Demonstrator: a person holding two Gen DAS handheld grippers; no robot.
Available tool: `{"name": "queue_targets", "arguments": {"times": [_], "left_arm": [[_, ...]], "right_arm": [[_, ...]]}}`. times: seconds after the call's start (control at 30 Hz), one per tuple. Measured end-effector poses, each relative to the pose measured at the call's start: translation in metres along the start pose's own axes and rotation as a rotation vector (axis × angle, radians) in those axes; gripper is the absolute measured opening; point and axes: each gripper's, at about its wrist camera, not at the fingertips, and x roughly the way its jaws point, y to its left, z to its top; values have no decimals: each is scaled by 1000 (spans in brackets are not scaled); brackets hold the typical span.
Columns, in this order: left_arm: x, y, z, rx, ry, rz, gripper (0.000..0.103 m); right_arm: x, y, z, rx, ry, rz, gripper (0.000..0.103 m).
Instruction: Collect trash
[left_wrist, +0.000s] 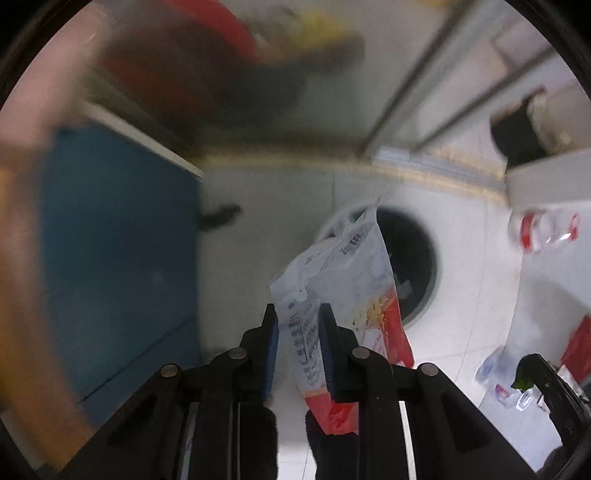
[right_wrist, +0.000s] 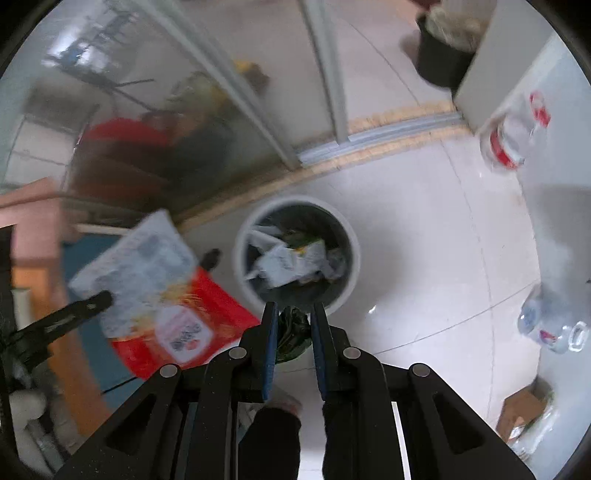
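Note:
My left gripper (left_wrist: 298, 314) is shut on a white and red snack bag (left_wrist: 347, 291) and holds it in the air in front of the round white trash bin (left_wrist: 424, 258) on the floor. The same bag (right_wrist: 155, 291) shows blurred at the left of the right wrist view, with the left gripper's finger (right_wrist: 77, 310) on it. My right gripper (right_wrist: 294, 312) is shut on a crumpled dark green wrapper (right_wrist: 293, 330), just above the near rim of the bin (right_wrist: 351, 236), which holds several pieces of white paper trash (right_wrist: 288, 258).
A white table (right_wrist: 561, 206) on the right carries clear plastic bottles (right_wrist: 513, 140), one with a red label, another (right_wrist: 546, 317) nearer. A blue cabinet (left_wrist: 118, 236) stands on the left. A glass sliding door (right_wrist: 229, 92) lies behind the bin. A black pot (right_wrist: 439, 55) stands beyond.

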Motion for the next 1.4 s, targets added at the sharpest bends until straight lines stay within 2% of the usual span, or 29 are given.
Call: {"name": "queue_targets", "arguments": {"times": [0.07, 0.13, 0.17, 0.23, 0.3, 0.33, 0.47, 0.57, 0.6, 0.63, 0.67, 0.7, 0.77, 0.83, 0.9, 0.93, 1.0, 1.13, 1.17, 1.23, 1.3, 1.33, 1.4], "left_arm": [[47, -22, 9, 21, 58, -21, 18], [94, -42, 21, 44, 108, -31, 18], [116, -51, 27, 52, 126, -39, 18], [145, -68, 39, 56, 149, -47, 19], [168, -78, 51, 54, 164, -63, 19], [177, -81, 56, 58, 168, -61, 21], [188, -82, 63, 88, 158, -23, 25], [179, -75, 62, 82, 135, -37, 28], [175, -71, 61, 79, 128, -34, 43], [170, -67, 61, 76, 117, -33, 68], [163, -64, 58, 72, 99, -28, 80], [158, -62, 58, 72, 80, -23, 90], [148, -56, 55, 70, 61, -15, 90], [137, -49, 50, 62, 42, -1, 99], [123, -41, 43, 57, 1, 23, 100], [116, -37, 39, 52, -19, 34, 100], [96, -33, 28, 50, -71, 60, 100], [53, -28, 1, 53, -156, 109, 100], [42, -27, -6, 50, -164, 106, 100], [17, -28, -19, 44, -172, 107, 100], [-9, -27, -33, 39, -186, 105, 100], [-24, -27, -40, 35, -195, 100, 100], [-59, -26, -57, 30, -217, 88, 100]], "right_arm": [[66, -26, 14, 22, 25, -1, 18], [97, -39, 15, 29, 37, -4, 18], [97, -39, 15, 29, 37, -4, 18], [149, -60, 29, 48, 66, 10, 18], [157, -64, 31, 51, 68, 13, 18], [179, -70, 38, 55, 76, 25, 18], [206, -73, 46, 54, 105, 54, 18], [221, -71, 50, 57, 141, 78, 19], [224, -68, 51, 59, 151, 90, 19], [226, -64, 52, 55, 159, 96, 20], [229, -62, 54, 52, 164, 97, 24], [228, -59, 55, 50, 166, 96, 40], [224, -57, 54, 53, 165, 98, 57], [216, -54, 54, 49, 158, 84, 62], [213, -53, 54, 44, 153, 74, 80], [200, -48, 50, 10, 128, 24, 85], [186, -42, 46, -31, 102, -19, 101], [147, -31, 30, -103, 38, -104, 103], [147, -31, 30, -103, 38, -104, 103], [111, -24, 18, -112, 6, -116, 103], [101, -23, 15, -114, -2, -119, 103], [65, -16, 4, -125, -36, -127, 103], [29, -10, -8, -123, -61, -114, 103]]}}
